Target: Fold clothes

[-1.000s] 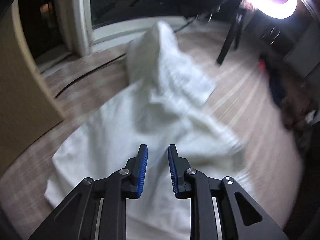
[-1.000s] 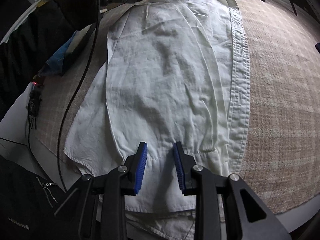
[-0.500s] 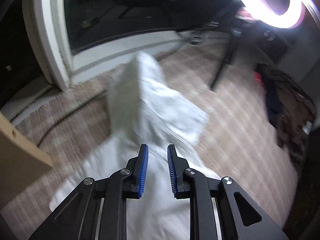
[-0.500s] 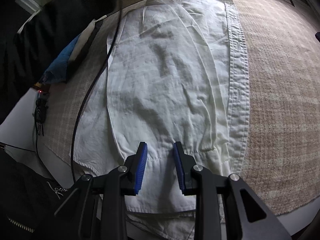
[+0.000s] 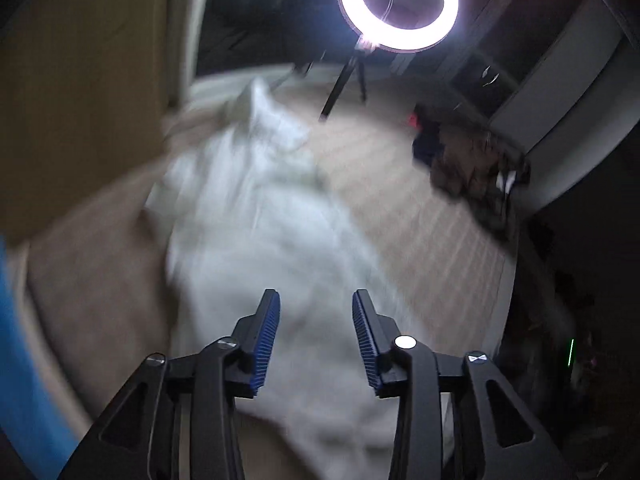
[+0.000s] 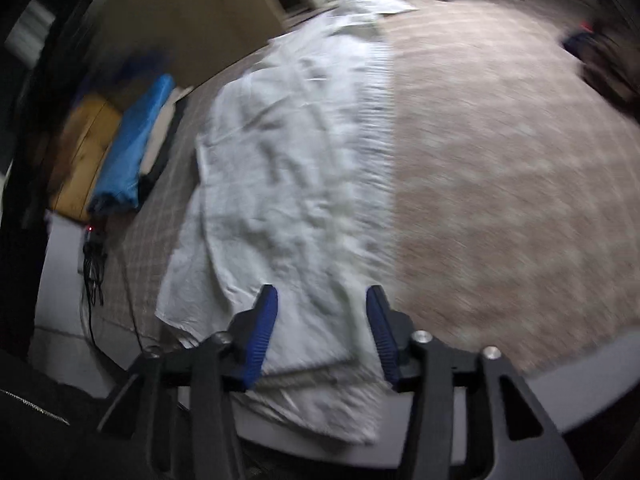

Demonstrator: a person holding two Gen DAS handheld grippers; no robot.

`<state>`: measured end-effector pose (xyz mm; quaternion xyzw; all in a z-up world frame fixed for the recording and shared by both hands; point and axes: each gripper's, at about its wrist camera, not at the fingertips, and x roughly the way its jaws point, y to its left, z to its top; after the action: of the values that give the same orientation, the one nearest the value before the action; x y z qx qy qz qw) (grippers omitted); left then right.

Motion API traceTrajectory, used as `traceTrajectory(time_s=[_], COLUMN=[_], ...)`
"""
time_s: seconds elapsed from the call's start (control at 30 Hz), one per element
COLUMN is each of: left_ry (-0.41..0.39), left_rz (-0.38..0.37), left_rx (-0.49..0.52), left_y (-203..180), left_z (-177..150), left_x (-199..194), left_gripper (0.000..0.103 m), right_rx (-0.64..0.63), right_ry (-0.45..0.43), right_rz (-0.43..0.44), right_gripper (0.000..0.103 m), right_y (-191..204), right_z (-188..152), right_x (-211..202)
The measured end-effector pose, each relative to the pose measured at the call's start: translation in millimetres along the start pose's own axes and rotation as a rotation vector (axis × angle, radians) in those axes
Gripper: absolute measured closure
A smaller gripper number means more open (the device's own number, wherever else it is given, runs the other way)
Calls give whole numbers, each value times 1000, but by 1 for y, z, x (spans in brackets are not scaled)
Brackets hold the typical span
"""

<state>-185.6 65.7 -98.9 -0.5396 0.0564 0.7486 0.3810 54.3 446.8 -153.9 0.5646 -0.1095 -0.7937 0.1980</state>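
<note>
Left gripper (image 5: pixel 316 332): jaws spread, nothing between them, above the near part of the shirt (image 5: pixel 272 240) | Right gripper (image 6: pixel 322 332): jaws spread, empty, over the shirt's (image 6: pixel 288 168) near hem | Shirt: white, lying lengthwise on the beige checked rug (image 6: pixel 500 160), blurred | Left of it: blue bundle (image 6: pixel 132 148) | Far: ring light (image 5: pixel 398 4) on a tripod, dark clothes pile (image 5: pixel 472 160).

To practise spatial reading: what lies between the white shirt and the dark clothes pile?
Bare checked rug separates the white shirt from the dark clothes pile, seen in the right wrist view.
</note>
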Motion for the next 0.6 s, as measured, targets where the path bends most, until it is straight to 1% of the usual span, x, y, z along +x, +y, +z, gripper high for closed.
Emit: traceTrajectory(time_s=[0.03,0.07,0.1,0.13,0.27,0.3,0.37,0.4,0.43,0.47,0.53,0.6], left_ry=[27,59,79,104,171,161,108,87,68,72,116,180], left_rz=[29,33,21,-8,-38,-48,-85,-60,-28,43,146,218], left_rx=[-23,-69,-111,-175,-270,-292,-283,-242,-197,-146,-93,-44], left_y=[1,4,6,9,3,2,-7,-13,-20,-24,-26,-25], left_z=[-25,-54,-73,-96,-138,-141,-139,-138,-138,-137,-142,-151], left_x=[-2,-2,1,7,37,41,43,43,43,48,61,74], left_gripper=[66,66,66,66,67,68,68,68,68,68,69,69], right_rx=[5,10,15,20,39,44,54,55,25,-4,-60,-83], right_ry=[3,6,8,11,23,25,31,33,32,31,32,70], right_rz=[-1,-3,-4,-5,-10,-11,-14,-17,-29,-41,-65,-84], right_gripper=[57,57,57,57,57,57,57,57,57,57,57,57], right_y=[1,2,3,4,9,10,12,14,20,25,37,39], right_z=[-2,-4,-6,-8,-16,-18,-22,-24,-25,-26,-29,-34], right_x=[3,6,10,13,26,29,36,39,41,43,48,53])
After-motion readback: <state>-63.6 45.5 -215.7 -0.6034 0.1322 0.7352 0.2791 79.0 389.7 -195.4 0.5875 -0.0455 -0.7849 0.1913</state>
